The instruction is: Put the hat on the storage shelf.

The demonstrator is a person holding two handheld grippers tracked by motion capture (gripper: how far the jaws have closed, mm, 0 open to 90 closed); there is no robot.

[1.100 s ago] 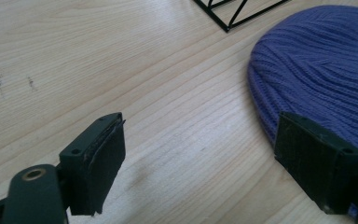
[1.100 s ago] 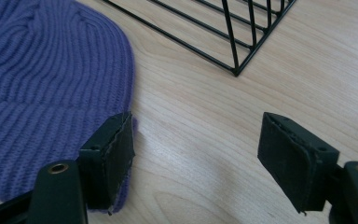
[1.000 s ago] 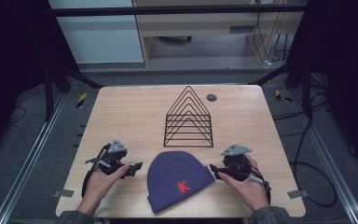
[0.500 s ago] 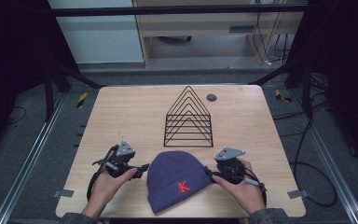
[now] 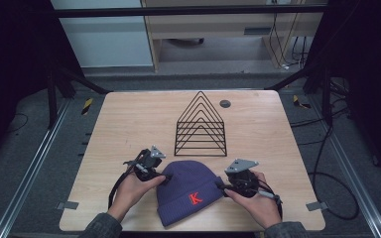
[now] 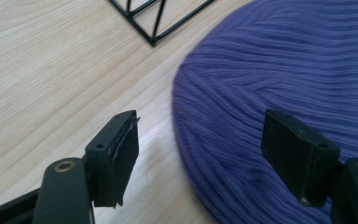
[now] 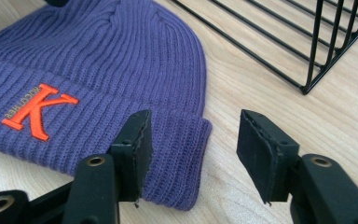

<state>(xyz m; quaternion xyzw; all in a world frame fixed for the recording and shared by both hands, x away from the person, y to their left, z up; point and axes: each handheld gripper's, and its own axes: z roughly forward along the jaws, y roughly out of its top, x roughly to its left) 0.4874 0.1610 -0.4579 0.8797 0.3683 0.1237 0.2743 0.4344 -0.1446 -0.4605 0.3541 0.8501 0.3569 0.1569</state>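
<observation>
- Our left tongs point(image 5: 164, 179) are spread wide at the crown edge of the purple beanie point(image 5: 188, 191), gripping nothing.
- The beanie lies flat on the desk point(image 5: 124, 124), just in front of the black wire rack point(image 5: 201, 126).
- Our right tongs point(image 5: 220, 186) gape too, straddling the beanie's folded cuff corner.

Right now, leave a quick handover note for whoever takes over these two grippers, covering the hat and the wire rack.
Left gripper: open, its jaws straddling the rounded crown edge of the purple beanie, nothing gripped.
Right gripper: open, its jaws straddling the corner of the beanie's folded cuff.
The beanie lies flat on the table at the near edge, red K facing up. The black wire rack stands just behind it, holding nothing.
Done: both grippers are placed at the beanie.
Left: probably close on both sides and lift it.
</observation>
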